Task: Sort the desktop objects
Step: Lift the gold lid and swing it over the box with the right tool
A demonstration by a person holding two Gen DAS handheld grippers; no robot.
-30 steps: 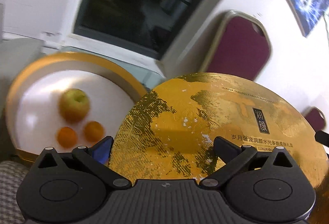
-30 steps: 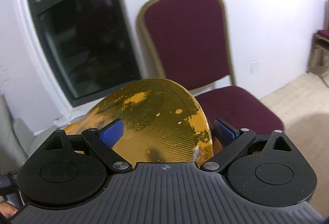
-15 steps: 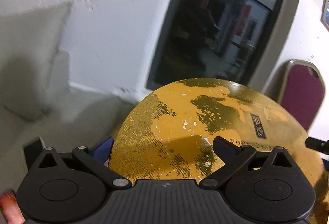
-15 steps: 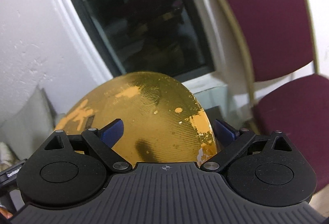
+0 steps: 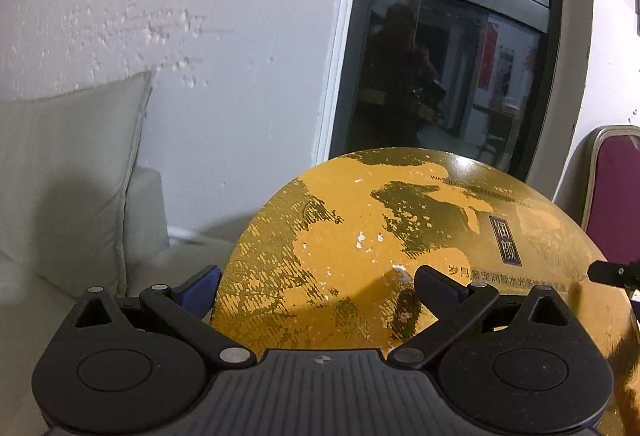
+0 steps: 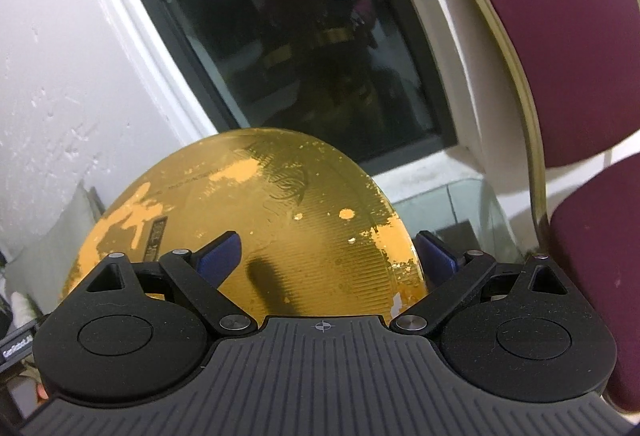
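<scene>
A round gold lid (image 5: 400, 236) with worn foil and a small dark label is held up in the air between both grippers. My left gripper (image 5: 318, 286) straddles its left rim, one finger outside the edge and one over the top face. In the right wrist view the same gold lid (image 6: 280, 204) fills the middle, and my right gripper (image 6: 328, 256) clamps its right rim the same way. A black tip of the right gripper (image 5: 612, 272) shows at the lid's far right edge in the left wrist view.
A white cushion (image 5: 68, 176) and sofa seat lie at the left against a white wall. A dark window (image 5: 440, 76) reflects a person. A maroon chair (image 6: 560, 56) stands at the right, beside a glass tabletop corner (image 6: 452, 204).
Both grippers have swung the lid up and to the left. The gold-rimmed plate with the apple and oranges has dropped out of the left view; the chair has slid right.
</scene>
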